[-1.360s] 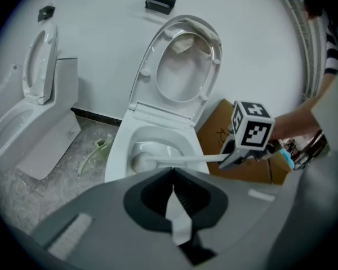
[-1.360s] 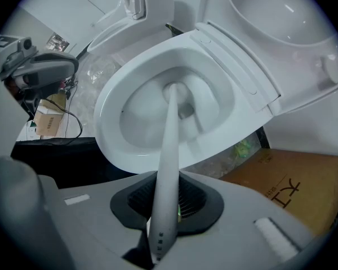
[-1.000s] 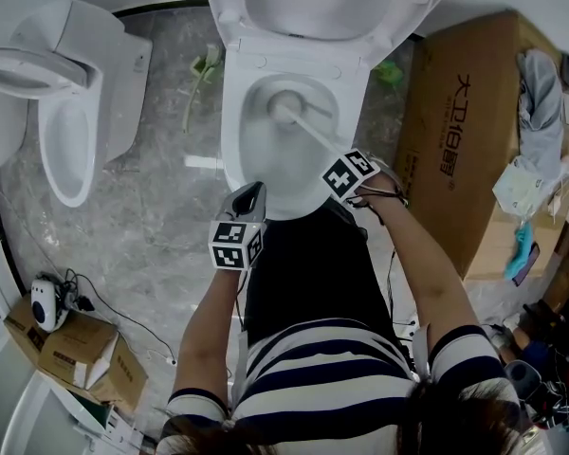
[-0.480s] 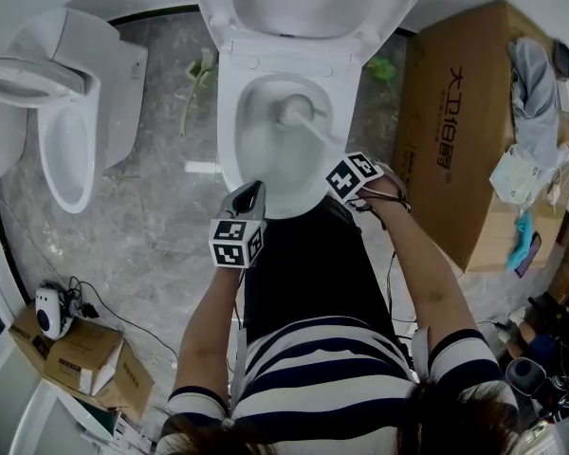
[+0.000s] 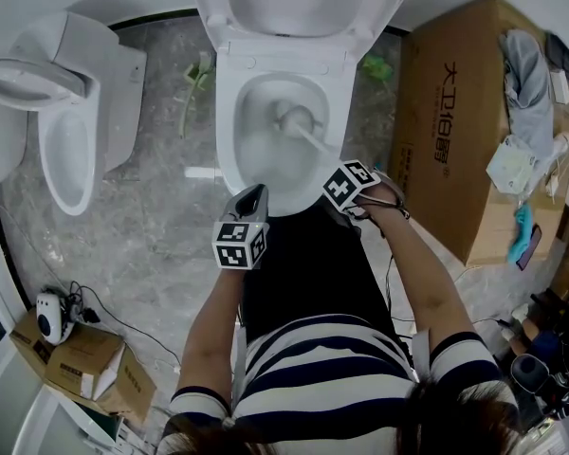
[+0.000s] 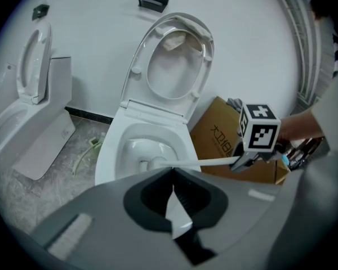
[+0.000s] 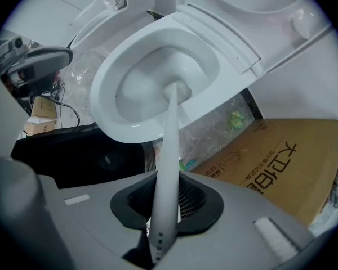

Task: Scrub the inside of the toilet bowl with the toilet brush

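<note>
Toilet brush (image 5: 303,133), handle clamped in the right claw (image 7: 164,221), head low inside the toilet bowl (image 5: 227,150): scrubbing well likely calls for firm, pressed sweeps round the wall; left claw (image 6: 173,198), closed on nothing, hangs at the front rim.

Head view, clock bearings taken from the toilet bowl (image 5: 235,154). Its lid (image 5: 299,12) stands raised behind it at 12 o'clock. The toilet brush (image 5: 299,126) lies in the bowl, its handle running back to 5 o'clock into my right gripper (image 5: 339,197). My left gripper (image 5: 249,202) sits at 6 o'clock, just before the front rim. A second toilet (image 5: 71,131) stands at 9 o'clock, a cardboard box (image 5: 455,140) at 3 o'clock, and smaller boxes (image 5: 76,349) on the floor at 8 o'clock.
</note>
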Available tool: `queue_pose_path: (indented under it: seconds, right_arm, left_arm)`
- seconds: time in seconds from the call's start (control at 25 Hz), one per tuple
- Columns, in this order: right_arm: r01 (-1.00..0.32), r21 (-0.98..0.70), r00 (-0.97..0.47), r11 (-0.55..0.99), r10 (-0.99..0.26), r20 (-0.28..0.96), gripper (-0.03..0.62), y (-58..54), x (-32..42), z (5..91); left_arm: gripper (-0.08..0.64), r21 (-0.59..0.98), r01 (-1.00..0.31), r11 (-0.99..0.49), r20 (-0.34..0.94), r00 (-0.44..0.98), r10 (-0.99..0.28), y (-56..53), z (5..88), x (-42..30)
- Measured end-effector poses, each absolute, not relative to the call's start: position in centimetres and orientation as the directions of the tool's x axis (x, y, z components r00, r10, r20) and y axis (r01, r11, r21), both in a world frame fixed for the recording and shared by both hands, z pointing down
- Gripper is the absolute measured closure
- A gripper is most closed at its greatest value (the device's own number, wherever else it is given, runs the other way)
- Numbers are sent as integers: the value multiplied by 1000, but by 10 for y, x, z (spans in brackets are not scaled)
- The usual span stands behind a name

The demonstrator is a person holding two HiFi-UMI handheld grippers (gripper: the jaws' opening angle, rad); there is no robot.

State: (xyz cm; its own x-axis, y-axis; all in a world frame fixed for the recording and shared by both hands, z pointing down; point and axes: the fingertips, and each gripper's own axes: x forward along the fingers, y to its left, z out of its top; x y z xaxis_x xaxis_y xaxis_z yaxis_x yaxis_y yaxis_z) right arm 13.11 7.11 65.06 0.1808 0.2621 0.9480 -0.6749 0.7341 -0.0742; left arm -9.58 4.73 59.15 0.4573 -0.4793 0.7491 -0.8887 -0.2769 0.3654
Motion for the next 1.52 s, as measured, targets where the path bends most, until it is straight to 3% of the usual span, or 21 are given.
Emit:
queue_pose_path:
  seconds: [0.64, 1.52]
  right_arm:
    - [-656, -214, 112, 724, 374, 921, 531, 130, 103, 652]
    - [-620, -205, 66, 758, 311, 948, 529, 85, 66, 669]
  left_arm:
    - [560, 346, -911, -224, 756, 412, -508, 65, 589, -116]
    - [560, 332, -932, -147, 768, 357, -532, 71, 590, -134]
